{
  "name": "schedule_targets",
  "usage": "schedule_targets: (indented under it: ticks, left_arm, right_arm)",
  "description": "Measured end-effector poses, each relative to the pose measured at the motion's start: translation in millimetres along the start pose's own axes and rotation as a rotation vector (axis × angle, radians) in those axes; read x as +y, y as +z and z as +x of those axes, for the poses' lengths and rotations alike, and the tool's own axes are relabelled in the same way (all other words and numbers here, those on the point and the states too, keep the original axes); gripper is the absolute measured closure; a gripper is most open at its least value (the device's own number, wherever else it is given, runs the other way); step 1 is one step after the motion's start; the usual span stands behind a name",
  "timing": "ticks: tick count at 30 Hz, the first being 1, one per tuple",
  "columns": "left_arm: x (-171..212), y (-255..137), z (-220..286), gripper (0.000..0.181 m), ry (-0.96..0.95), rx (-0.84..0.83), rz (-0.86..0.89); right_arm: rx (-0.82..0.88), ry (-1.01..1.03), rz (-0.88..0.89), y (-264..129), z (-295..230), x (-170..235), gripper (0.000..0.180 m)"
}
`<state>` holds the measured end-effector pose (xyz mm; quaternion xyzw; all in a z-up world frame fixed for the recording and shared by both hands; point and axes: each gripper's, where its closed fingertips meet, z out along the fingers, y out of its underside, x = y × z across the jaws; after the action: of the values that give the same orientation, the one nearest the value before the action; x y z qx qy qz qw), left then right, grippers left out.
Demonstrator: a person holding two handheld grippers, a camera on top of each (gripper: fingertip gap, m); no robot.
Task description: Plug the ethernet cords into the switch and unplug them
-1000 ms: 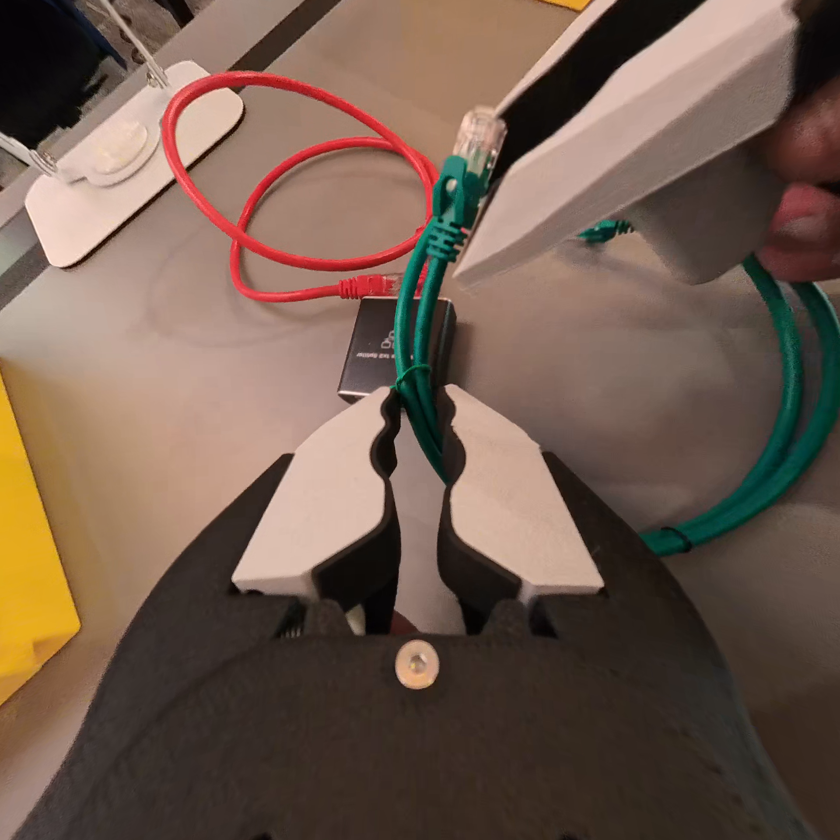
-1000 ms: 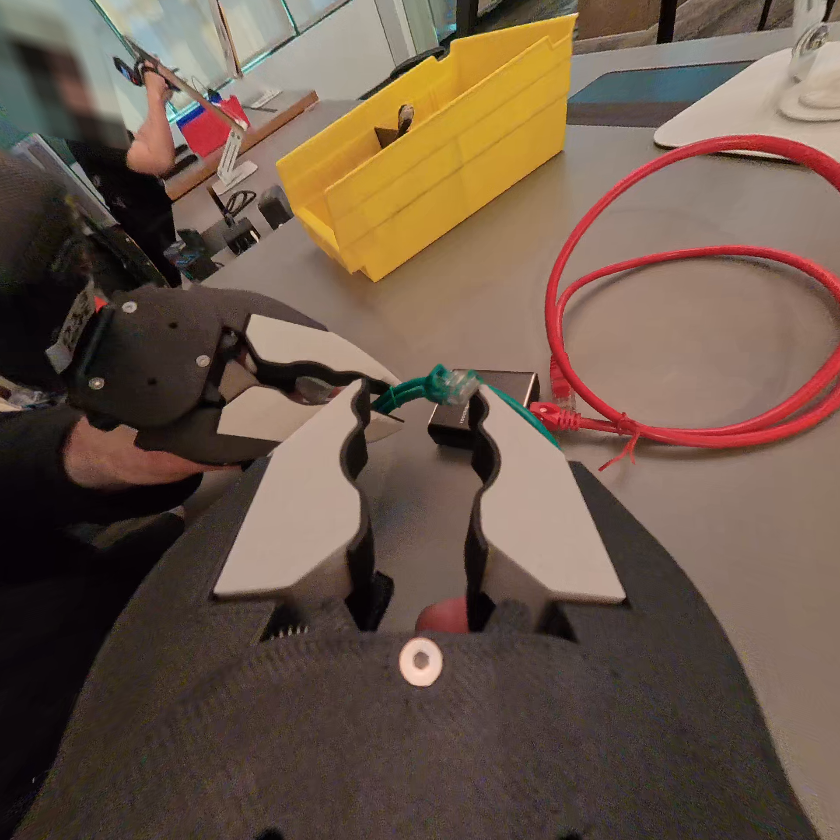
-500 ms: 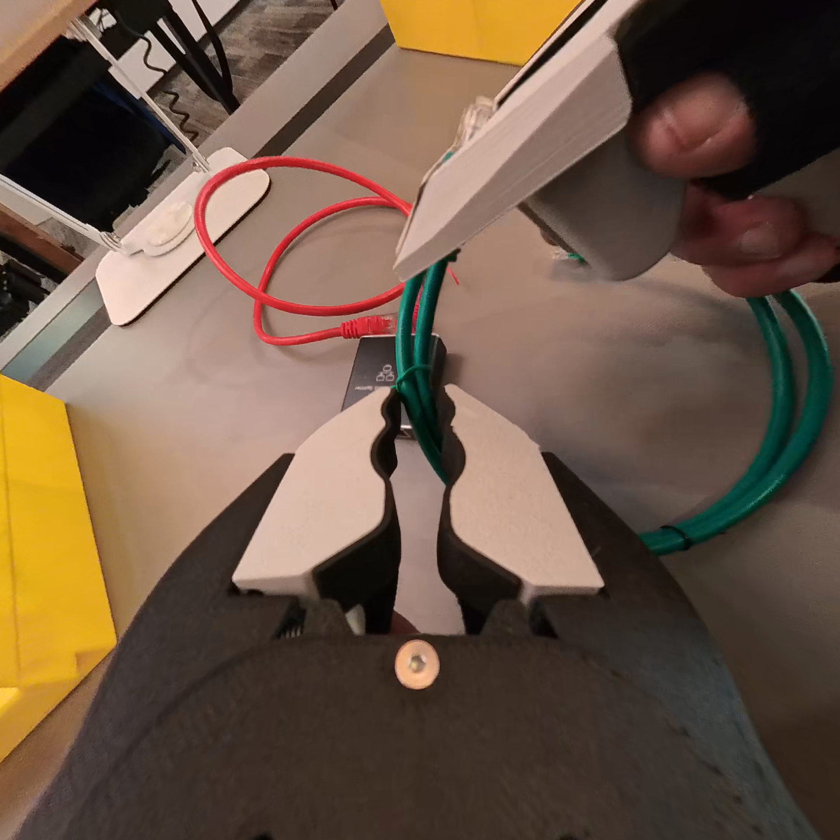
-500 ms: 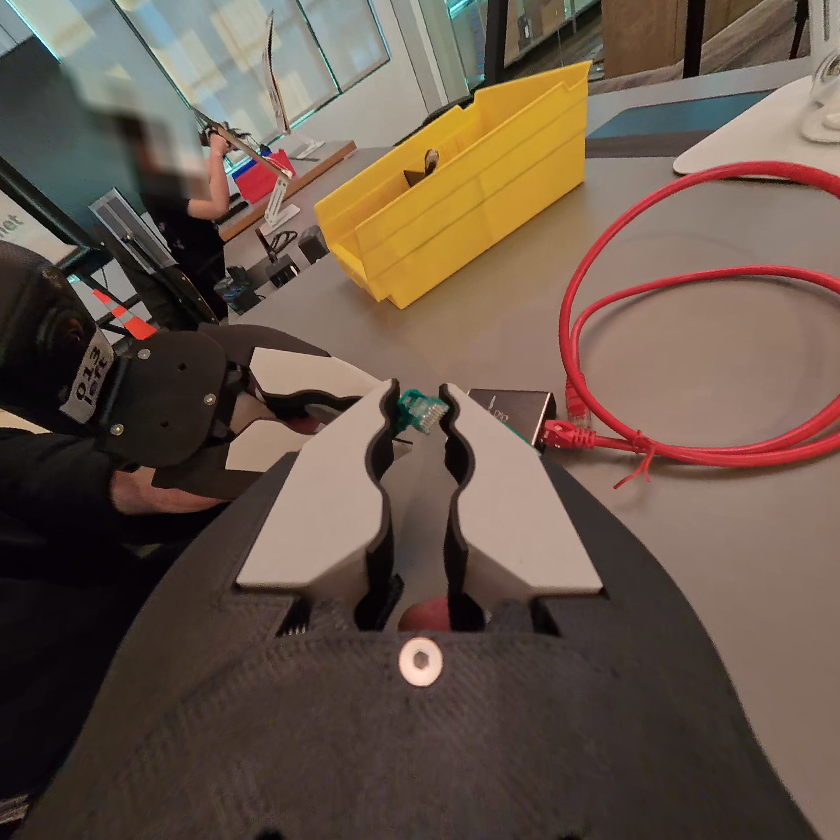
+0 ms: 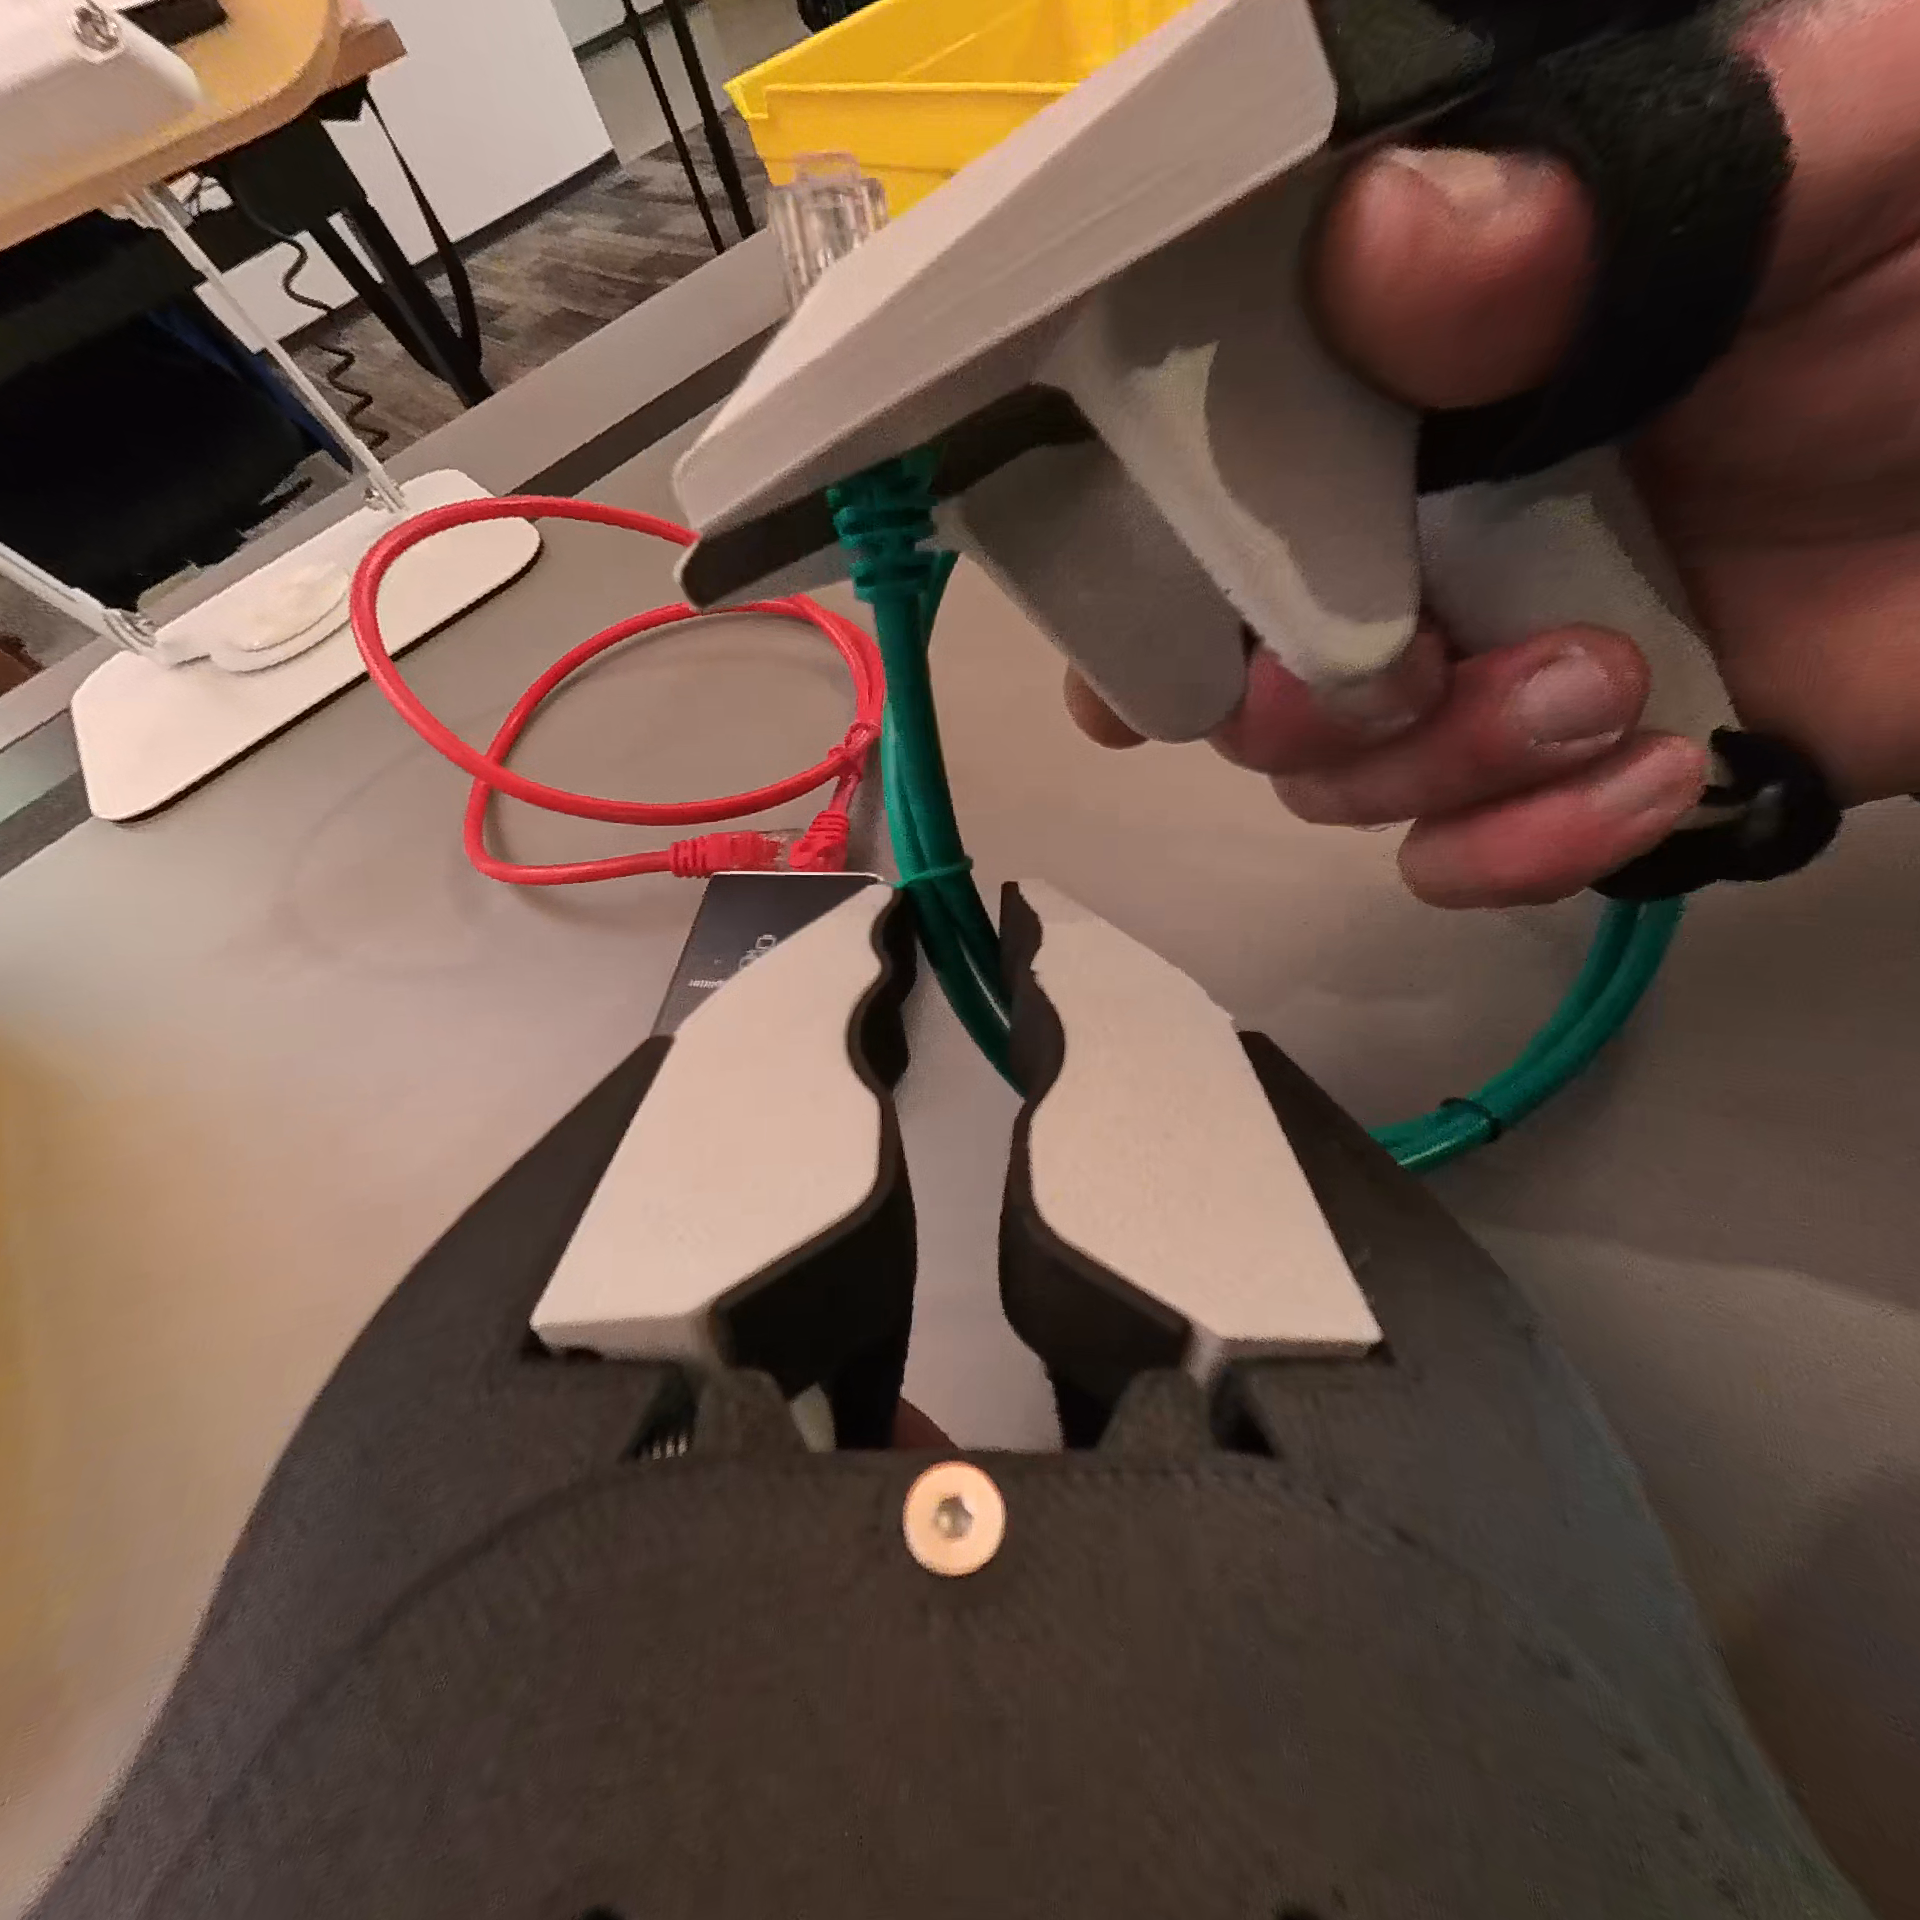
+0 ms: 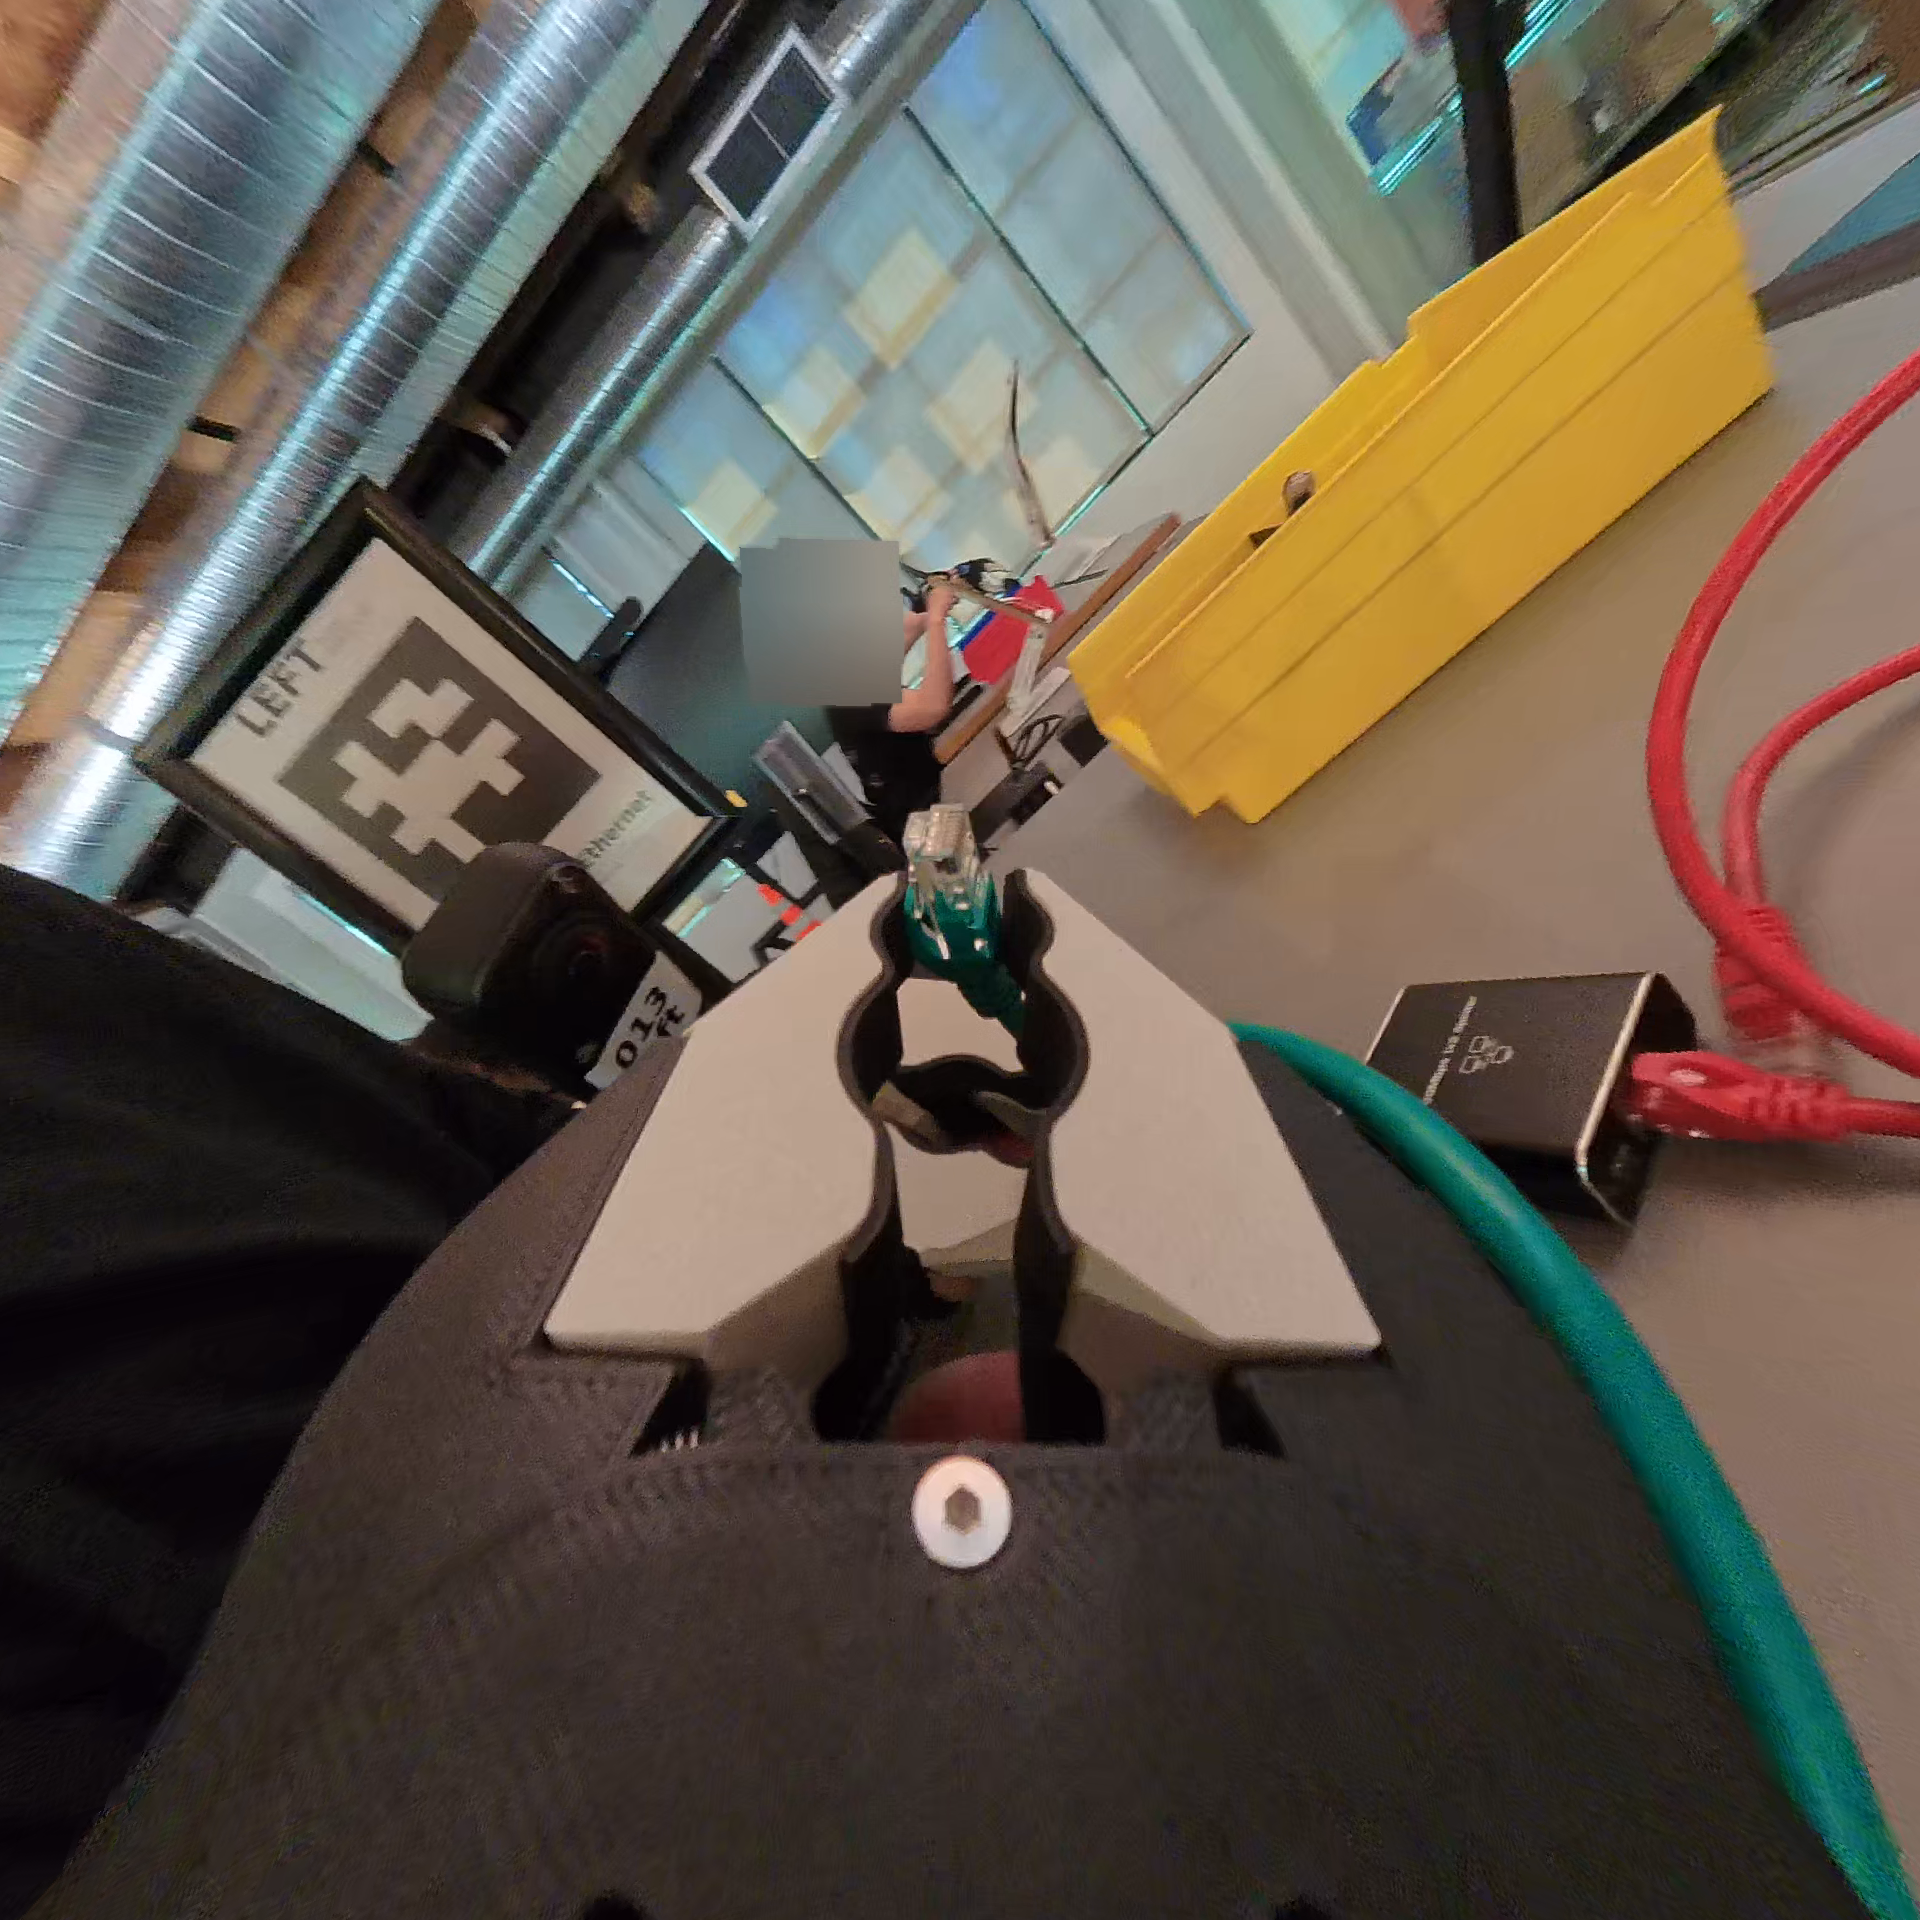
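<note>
A green ethernet cord (image 5: 920, 727) runs up from the table. My left gripper (image 5: 951, 925) is shut on its doubled strands just above the black switch (image 5: 748, 935). My right gripper (image 6: 951, 914) is shut on the cord's green plug boot, and the clear plug tip (image 6: 940, 842) pokes up past the fingertips. In the left wrist view the right gripper (image 5: 790, 520) hangs above mine, held by a hand. The switch (image 6: 1527, 1070) lies flat on the grey table. A red cord (image 5: 623, 665) is coiled behind it, and its plug (image 6: 1714, 1096) rests against the switch's end; I cannot tell if it is inserted.
A yellow bin (image 6: 1455, 582) stands on the table behind the switch. A white stand base (image 5: 301, 634) sits at the far left by the table edge. A framed marker board (image 6: 416, 748) and a person at another desk are in the background. The left gripper's tips are roughly 7 cm from the right gripper's.
My right gripper closed on the green plug, then lifted and tilted it upward. My left gripper kept its hold on the cord and tipped up a little.
</note>
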<state>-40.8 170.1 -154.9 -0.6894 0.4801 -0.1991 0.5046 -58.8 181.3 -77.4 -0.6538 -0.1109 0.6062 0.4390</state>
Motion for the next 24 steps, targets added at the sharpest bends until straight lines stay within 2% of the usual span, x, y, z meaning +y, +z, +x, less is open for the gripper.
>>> schedule_targets:
  ticks: [10, 14, 19, 23, 24]
  left_arm:
    - [-6.1, 1.3, 8.7, 0.168, -0.014, 0.057, 0.044]
    - [-4.4, 1.6, 16.1, 0.164, -0.017, 0.102, 0.047]
    - [-1.0, 0.1, 34.2, 0.156, -0.012, 0.24, 0.032]
    - [-1.4, -6.0, 42.4, 0.15, -0.048, 0.358, 0.036]
    - [-2.9, -7.1, 42.1, 0.142, -0.09, 0.383, 0.04]
  right_arm:
    - [-0.177, 0.107, -0.025, 3.6, -19.6, 7.3, 0.165]
    - [-0.16, 0.092, -0.019, -1.6, -12.5, 4.6, 0.166]
    - [-0.091, 0.069, -0.045, -11.9, 4.0, 3.9, 0.168]
    - [-0.098, 0.054, -0.086, -14.1, 4.3, 5.5, 0.169]
    - [-0.111, 0.056, -0.092, -14.3, 2.8, 5.5, 0.169]
